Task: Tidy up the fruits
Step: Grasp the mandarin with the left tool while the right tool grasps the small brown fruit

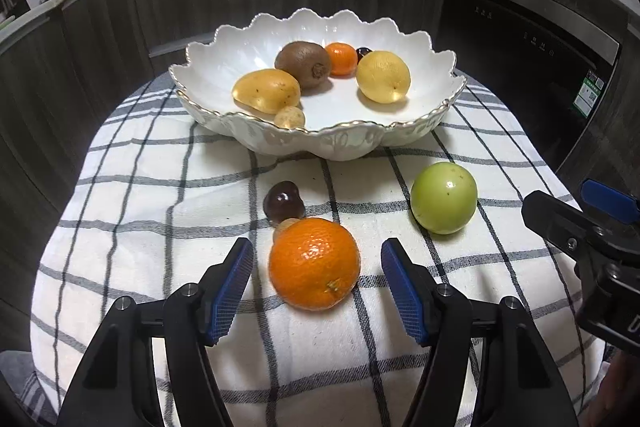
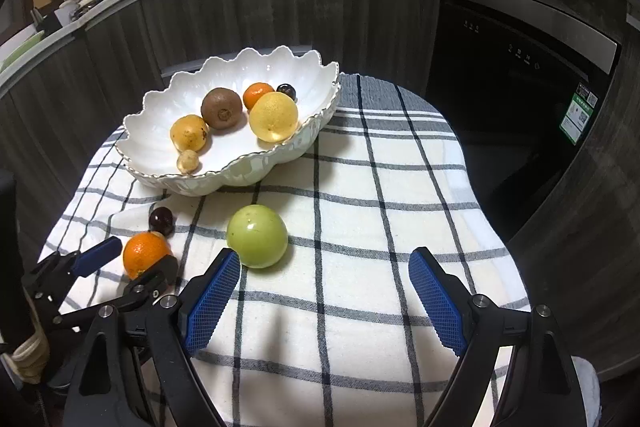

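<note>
Left gripper (image 1: 317, 269) straddles the orange (image 1: 314, 263), fingers (image 1: 230, 291) spread and clear of its skin, poised to lift it to the bowl (image 1: 224, 55) at twelve o'clock. Right gripper (image 2: 324, 297) gapes empty beside the green fruit (image 2: 257, 237). Six fruits are bowled; four wait on the cloth-covered counter (image 1: 132, 227).

wrist views, angled down (close), sharing bowl (image 1: 320, 143)
</note>
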The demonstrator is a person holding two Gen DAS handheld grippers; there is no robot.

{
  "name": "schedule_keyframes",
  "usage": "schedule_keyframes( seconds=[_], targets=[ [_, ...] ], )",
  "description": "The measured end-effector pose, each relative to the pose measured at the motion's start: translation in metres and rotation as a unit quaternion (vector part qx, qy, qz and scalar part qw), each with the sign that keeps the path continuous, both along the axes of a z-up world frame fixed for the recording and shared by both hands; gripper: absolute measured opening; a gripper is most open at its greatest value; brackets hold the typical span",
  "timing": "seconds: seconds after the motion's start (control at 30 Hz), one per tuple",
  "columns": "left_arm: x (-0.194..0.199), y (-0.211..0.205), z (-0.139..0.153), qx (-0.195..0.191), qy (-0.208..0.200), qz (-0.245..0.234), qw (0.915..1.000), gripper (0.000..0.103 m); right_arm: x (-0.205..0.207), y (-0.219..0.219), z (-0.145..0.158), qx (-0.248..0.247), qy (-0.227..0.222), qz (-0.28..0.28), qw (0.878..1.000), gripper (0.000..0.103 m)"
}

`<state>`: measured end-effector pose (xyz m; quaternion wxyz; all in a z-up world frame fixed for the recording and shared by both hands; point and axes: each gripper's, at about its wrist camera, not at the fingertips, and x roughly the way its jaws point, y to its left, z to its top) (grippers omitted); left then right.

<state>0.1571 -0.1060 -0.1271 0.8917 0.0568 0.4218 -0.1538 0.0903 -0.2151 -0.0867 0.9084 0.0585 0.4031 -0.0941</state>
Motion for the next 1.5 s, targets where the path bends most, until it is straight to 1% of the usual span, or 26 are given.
schedule_keyframes(
  seconds=[0.1,0.17,0.2,0.27,0.3,0.53,0.63,0.87,1.07,1.23,1.33,1.4,1.43,1.5],
  targets=[
    [0.002,-0.002,-0.006,0.001,0.004,0.001,1.0,0.064,0.001,-0.001,-0.002,0.002,0.003,-0.001,1.0,0.087],
    [0.003,-0.003,-0.01,0.003,0.01,0.0,1.0,0.056,0.002,-0.002,-0.005,0.0,0.006,-0.002,1.0,0.087],
    [0.004,-0.004,-0.011,0.003,0.011,-0.001,0.9999,0.054,0.002,-0.002,-0.006,0.0,0.007,-0.002,1.0,0.087],
    [0.005,-0.004,-0.013,0.006,0.01,0.001,0.9999,0.047,0.004,-0.002,-0.008,0.0,0.011,-0.003,1.0,0.087],
    [0.005,-0.003,-0.013,0.005,0.01,0.0,0.9999,0.047,0.004,-0.002,-0.009,0.0,0.012,-0.003,1.0,0.087],
    [0.003,0.003,-0.01,0.005,0.008,0.004,1.0,0.045,0.005,0.001,-0.009,-0.003,0.014,0.001,1.0,0.087],
    [-0.003,0.009,0.0,0.006,-0.002,0.004,1.0,0.045,0.004,0.004,-0.005,-0.004,0.01,0.003,1.0,0.087],
    [-0.011,0.036,0.018,0.002,-0.009,0.018,0.9998,0.045,0.004,0.02,0.008,-0.011,-0.002,0.02,1.0,0.087],
    [-0.02,0.073,0.033,0.014,-0.028,0.038,0.9988,0.045,0.016,0.049,0.015,-0.015,-0.006,0.054,0.998,0.087],
    [-0.022,0.106,0.036,0.026,-0.045,0.067,0.9964,0.045,0.032,0.087,0.01,-0.011,-0.001,0.091,0.996,0.087],
    [-0.016,0.124,0.034,0.014,-0.038,0.088,0.9953,0.045,0.042,0.108,0.003,-0.013,0.007,0.111,0.994,0.082],
    [-0.012,0.133,0.032,0.006,-0.033,0.099,0.9945,0.045,0.049,0.119,-0.004,-0.016,0.014,0.121,0.992,0.073],
    [-0.011,0.135,0.031,0.004,-0.033,0.102,0.9943,0.045,0.053,0.123,-0.008,-0.016,0.019,0.124,0.992,0.07],
    [-0.01,0.139,0.03,0.001,-0.033,0.105,0.9939,0.045,0.06,0.129,-0.015,-0.012,0.031,0.13,0.991,0.06]
  ],
)
